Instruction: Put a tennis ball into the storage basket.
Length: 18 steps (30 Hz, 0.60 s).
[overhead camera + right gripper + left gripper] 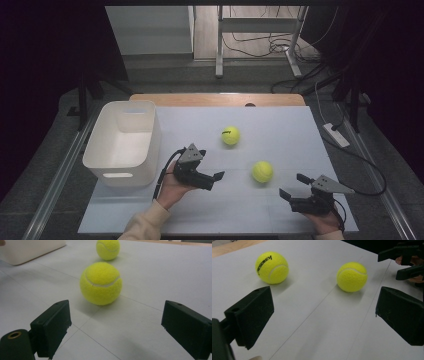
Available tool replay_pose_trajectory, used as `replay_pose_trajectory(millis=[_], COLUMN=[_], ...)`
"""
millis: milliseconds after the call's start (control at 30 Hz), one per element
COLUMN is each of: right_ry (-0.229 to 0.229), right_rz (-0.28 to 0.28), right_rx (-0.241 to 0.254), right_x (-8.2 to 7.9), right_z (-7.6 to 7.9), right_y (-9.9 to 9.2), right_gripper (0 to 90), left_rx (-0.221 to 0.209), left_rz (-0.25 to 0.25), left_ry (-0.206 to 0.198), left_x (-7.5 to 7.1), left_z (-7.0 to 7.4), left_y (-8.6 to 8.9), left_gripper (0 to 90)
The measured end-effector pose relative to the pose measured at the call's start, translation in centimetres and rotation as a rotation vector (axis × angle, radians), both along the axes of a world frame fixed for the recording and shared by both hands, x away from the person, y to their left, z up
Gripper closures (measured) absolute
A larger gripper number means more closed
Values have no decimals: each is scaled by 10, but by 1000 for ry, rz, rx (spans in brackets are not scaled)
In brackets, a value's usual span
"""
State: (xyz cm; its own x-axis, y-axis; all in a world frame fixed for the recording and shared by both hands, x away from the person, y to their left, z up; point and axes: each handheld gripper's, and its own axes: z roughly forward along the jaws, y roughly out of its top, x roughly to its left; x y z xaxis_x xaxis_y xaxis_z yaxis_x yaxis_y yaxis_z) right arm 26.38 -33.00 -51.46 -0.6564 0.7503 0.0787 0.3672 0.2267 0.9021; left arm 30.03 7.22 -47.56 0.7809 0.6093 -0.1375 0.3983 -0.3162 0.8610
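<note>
white sheeting covers the bench [280,125], with a white bin [123,141] at its left side and two yellow balls out on the open surface: the far ball [230,135] with black lettering near the middle, and the near ball [262,171] closer to the person, well apart from it. the left gripper [212,180] hovers just right of the bin, jaws spread wide and holding nothing, facing both balls. the right gripper [291,186] sits near the front right edge, jaws wide open and empty, aimed at the near ball, close but not touching.
</note>
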Motion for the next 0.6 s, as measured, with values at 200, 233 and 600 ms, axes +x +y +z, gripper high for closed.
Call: replay_pose_trajectory(millis=[200, 233, 600], right_ry=[-2, -3, -1], right_rz=[1, 2, -1], right_rx=[1, 1, 3], right_x=[0, 0, 0], right_z=[0, 0, 0], right_y=[0, 0, -1], right_gripper=[85, 85, 85], left_rx=[-2, -5, -4], left_rz=[-6, -9, -23], left_ry=[0, 2, 22], left_x=[4, 5, 14], left_z=[3, 4, 4], left_y=[-5, -6, -17], left_gripper=[25, 26, 28])
